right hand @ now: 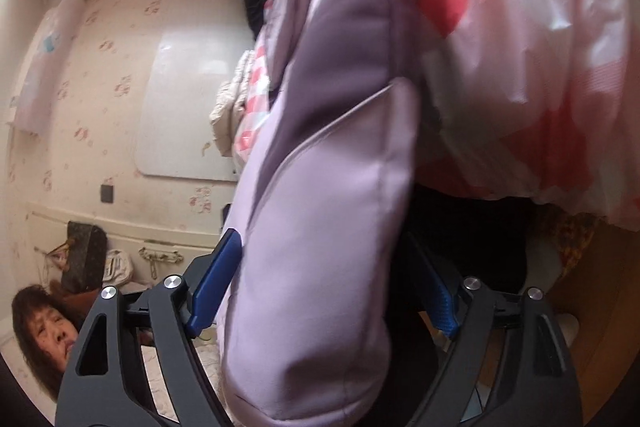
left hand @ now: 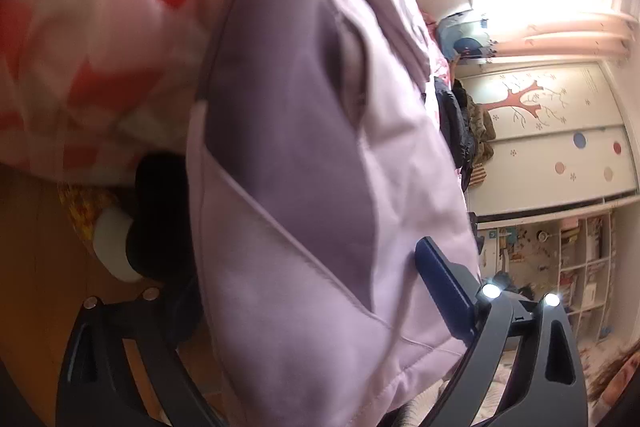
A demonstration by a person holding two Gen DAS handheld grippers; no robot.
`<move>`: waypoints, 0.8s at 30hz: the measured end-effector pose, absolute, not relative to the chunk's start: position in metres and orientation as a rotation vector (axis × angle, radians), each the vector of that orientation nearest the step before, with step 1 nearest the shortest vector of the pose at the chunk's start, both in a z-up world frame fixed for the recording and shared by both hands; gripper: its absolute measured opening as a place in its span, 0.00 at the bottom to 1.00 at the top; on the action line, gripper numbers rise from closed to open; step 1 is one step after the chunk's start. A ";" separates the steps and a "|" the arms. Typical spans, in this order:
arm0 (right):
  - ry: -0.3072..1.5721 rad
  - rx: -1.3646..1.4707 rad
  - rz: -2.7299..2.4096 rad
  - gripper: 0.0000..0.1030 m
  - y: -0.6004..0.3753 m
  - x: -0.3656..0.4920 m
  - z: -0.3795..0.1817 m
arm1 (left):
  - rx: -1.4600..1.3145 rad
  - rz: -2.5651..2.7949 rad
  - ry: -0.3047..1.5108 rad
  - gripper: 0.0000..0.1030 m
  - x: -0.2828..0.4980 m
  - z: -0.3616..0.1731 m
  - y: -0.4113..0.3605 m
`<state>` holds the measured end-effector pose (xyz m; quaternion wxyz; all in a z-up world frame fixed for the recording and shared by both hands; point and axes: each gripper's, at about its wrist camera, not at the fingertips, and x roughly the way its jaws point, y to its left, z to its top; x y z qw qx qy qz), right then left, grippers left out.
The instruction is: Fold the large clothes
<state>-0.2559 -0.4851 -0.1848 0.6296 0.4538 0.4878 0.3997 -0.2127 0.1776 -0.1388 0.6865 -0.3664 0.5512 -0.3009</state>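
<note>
Quilt (right hand: 520,27): pink and white with red patches, bunched on the bed, behind the coat in both views.
Coat (left hand: 320,167): padded, lilac with darker purple panels, hanging in front of the quilt and filling the middle of both views; its lower folds drop between the fingers of each claw.
Wardrobe (left hand: 560,147): white sliding doors with a red tree and coloured dots, far behind the coat in the left view.
Whiteboard (right hand: 192,107): on the flowered wall in the right view.
Left claw (left hand: 320,307): spread wide around the coat; one blue pad lies against the fabric, the other finger is hidden, so a grip cannot be told.
Right claw (right hand: 320,295): fingers stand either side of the coat's fold; the left pad touches it, the right pad stands apart, so released.
Handbag (right hand: 84,255): brown, on the floor by the wall.
</note>
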 end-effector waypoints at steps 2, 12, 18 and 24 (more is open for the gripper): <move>1.068 1.017 0.952 0.42 -0.479 -0.259 -0.177 | -0.827 -0.683 1.196 0.57 -0.216 -0.136 0.172; 0.811 0.925 1.025 0.27 -0.489 -0.281 -0.094 | -0.687 -0.655 0.954 0.14 -0.253 -0.024 0.156; 0.902 0.859 1.056 0.47 -0.497 -0.306 -0.091 | -0.572 -0.778 0.997 0.21 -0.262 -0.011 0.154; 1.057 1.049 0.970 0.63 -0.532 -0.323 -0.172 | -0.722 -0.795 1.190 0.57 -0.258 -0.102 0.191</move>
